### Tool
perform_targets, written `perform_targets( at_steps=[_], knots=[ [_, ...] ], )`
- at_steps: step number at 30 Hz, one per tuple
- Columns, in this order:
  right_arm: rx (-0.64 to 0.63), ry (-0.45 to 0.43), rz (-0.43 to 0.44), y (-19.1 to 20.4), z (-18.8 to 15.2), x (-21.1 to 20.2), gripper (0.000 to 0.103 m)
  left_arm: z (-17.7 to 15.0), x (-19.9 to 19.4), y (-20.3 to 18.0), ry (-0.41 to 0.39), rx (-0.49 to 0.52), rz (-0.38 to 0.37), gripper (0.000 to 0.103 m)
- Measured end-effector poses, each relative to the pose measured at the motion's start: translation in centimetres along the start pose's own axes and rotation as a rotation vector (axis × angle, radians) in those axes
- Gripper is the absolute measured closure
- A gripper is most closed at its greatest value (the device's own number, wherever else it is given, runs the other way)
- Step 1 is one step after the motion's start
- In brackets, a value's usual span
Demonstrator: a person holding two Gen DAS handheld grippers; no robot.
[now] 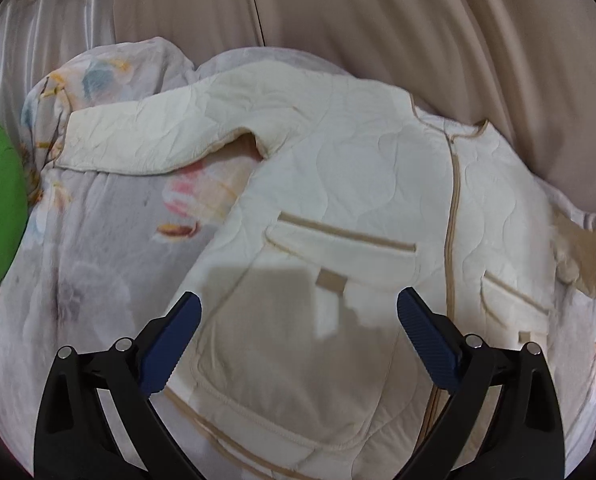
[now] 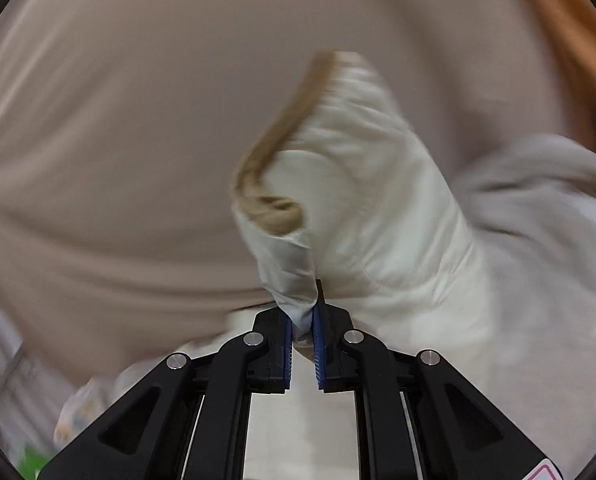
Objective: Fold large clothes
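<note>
Sleeve (image 2: 338,200) sits pinched in my right gripper (image 2: 303,320), extending ahead; left gripper (image 1: 298,320), spread wide and empty, hovers above jacket (image 1: 358,208).

No readable text, labels, brands or numbers in either view.

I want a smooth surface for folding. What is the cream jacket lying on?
The cream jacket lies on a grey floral quilt, which shows beside its sleeve. What is beneath the quilt, and the quilt under the jacket's body, is covered.
</note>
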State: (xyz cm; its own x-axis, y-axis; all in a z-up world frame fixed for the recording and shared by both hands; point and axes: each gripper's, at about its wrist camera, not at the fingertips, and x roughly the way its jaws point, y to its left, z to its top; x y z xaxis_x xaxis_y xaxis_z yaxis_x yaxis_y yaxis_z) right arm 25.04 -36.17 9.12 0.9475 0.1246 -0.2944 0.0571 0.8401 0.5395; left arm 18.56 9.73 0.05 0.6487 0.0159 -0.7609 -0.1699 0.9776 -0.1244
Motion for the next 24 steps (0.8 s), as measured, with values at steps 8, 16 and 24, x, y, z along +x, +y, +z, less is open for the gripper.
perform_targets(
  at_steps=[8,16,24],
  knots=[
    [-0.221,0.348,0.240,14.8,-16.1,11.2,0.052,4.9,3.0,2.3,0.016,-0.073,-0.194,0.007],
    [0.026,0.356,-0.054,1.8,-18.9,3.8,0.046,6.4,14.4,0.7,0.208,-0.264,-0.392,0.007],
    [0.258,0.305,-0.287,-10.1,-16.2,3.7,0.048,5.8,17.0,-3.2,0.215,-0.213,-0.401,0.090]
  ],
)
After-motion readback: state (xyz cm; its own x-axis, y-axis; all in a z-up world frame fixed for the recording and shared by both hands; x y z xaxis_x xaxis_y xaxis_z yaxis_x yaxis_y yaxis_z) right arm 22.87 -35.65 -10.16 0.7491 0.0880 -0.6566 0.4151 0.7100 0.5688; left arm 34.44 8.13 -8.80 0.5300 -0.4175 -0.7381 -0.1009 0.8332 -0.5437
